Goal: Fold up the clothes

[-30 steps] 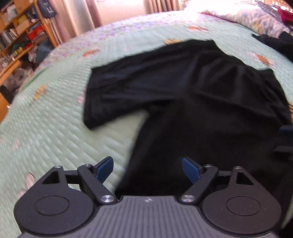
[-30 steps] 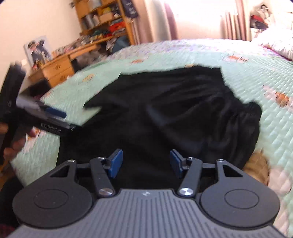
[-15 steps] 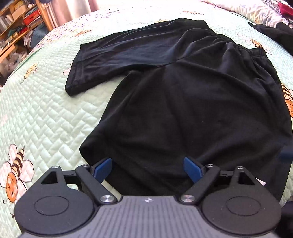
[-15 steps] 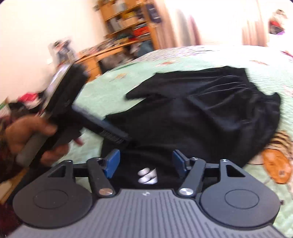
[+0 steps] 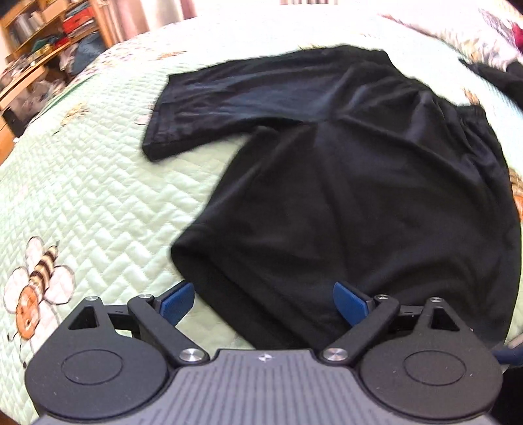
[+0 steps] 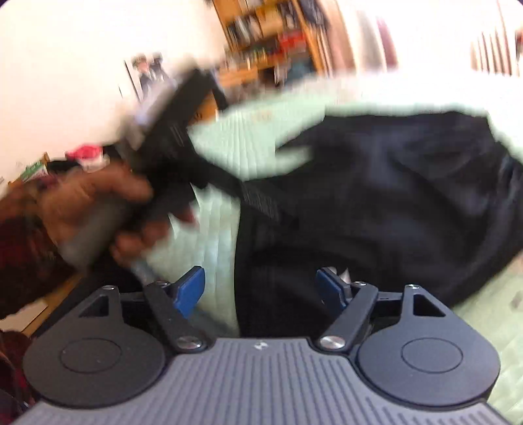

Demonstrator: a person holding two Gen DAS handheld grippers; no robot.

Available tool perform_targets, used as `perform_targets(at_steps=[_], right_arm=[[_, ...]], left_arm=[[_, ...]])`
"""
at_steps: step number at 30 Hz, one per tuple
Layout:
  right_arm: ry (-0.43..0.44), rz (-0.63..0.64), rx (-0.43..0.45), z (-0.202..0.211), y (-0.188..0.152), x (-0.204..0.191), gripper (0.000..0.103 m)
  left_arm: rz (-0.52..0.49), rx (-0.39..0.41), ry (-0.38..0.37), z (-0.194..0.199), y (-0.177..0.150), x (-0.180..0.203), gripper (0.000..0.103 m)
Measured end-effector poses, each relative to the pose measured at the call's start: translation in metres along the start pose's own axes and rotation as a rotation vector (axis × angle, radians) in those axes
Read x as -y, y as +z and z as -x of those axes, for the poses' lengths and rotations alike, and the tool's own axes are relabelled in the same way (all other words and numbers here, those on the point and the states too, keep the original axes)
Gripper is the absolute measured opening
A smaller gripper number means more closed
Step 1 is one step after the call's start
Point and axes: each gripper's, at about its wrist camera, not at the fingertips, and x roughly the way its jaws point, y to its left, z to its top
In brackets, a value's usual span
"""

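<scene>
A pair of black shorts (image 5: 359,183) lies spread on a pale green quilted bedspread (image 5: 98,202), one leg reaching far left, the other toward me. My left gripper (image 5: 263,302) hangs open just over the hem of the near leg, its blue pads on either side of the cloth edge. In the blurred right wrist view the shorts (image 6: 376,202) fill the right half. My right gripper (image 6: 260,289) is open over the near hem, empty. The left gripper's body, held by a hand (image 6: 98,202), shows at left there.
A wooden bookshelf (image 5: 36,36) and desk stand beyond the bed's far left edge. Another dark garment (image 5: 500,76) and a floral pillow (image 5: 457,29) lie at the far right. A bee motif (image 5: 36,287) marks the quilt near my left gripper.
Both grippers have dropped lower and closer to the near hem of the shorts. The right wrist view has swung left and blurred. Both stay open.
</scene>
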Motion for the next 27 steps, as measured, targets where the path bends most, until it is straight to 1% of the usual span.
perform_targets(at_steps=[3, 4, 7, 9, 14, 15, 16, 18, 19, 20, 22, 24, 25, 27], right_arm=[[0.034, -0.088, 0.009, -0.004, -0.017, 0.012, 0.076], [0.055, -0.099, 0.005, -0.001, -0.017, 0.013, 0.076], [0.088, -0.110, 0.046, 0.012, -0.014, 0.016, 0.076], [0.101, -0.104, 0.085, 0.023, -0.014, 0.015, 0.076], [0.126, -0.102, 0.167, 0.041, -0.010, 0.021, 0.076], [0.114, -0.104, 0.160, 0.039, -0.011, 0.025, 0.077], [0.094, -0.108, 0.127, 0.035, -0.013, 0.027, 0.081], [0.062, -0.136, 0.050, 0.026, -0.022, 0.036, 0.080], [0.048, -0.150, 0.014, 0.021, -0.026, 0.040, 0.080], [0.065, -0.165, 0.020, 0.025, -0.027, 0.043, 0.080], [0.097, -0.193, 0.033, 0.032, -0.028, 0.049, 0.080], [0.076, -0.202, 0.090, 0.042, -0.019, 0.058, 0.080], [0.066, -0.207, 0.118, 0.047, -0.015, 0.062, 0.080], [0.044, -0.216, 0.175, 0.057, -0.006, 0.071, 0.080]], left_arm=[[0.026, 0.043, -0.012, 0.017, -0.005, -0.010, 0.093], [0.031, 0.051, -0.035, 0.022, -0.006, -0.011, 0.093], [0.021, 0.089, -0.119, 0.036, -0.007, -0.008, 0.093], [-0.006, 0.107, -0.130, 0.040, -0.008, 0.001, 0.094], [-0.075, 0.055, -0.170, 0.023, -0.012, 0.028, 0.095], [-0.099, 0.041, -0.168, 0.019, -0.015, 0.035, 0.095], [-0.126, 0.022, -0.154, 0.014, -0.019, 0.043, 0.095], [-0.171, -0.003, -0.130, 0.007, -0.027, 0.052, 0.095], [-0.184, -0.005, -0.125, 0.006, -0.030, 0.055, 0.097], [-0.183, 0.000, -0.125, 0.006, -0.032, 0.054, 0.100], [-0.158, -0.010, -0.131, 0.004, -0.031, 0.049, 0.102], [-0.121, -0.010, -0.143, 0.007, -0.029, 0.044, 0.099], [-0.111, 0.006, -0.141, 0.011, -0.028, 0.042, 0.097], [-0.107, 0.044, -0.141, 0.021, -0.028, 0.042, 0.097]])
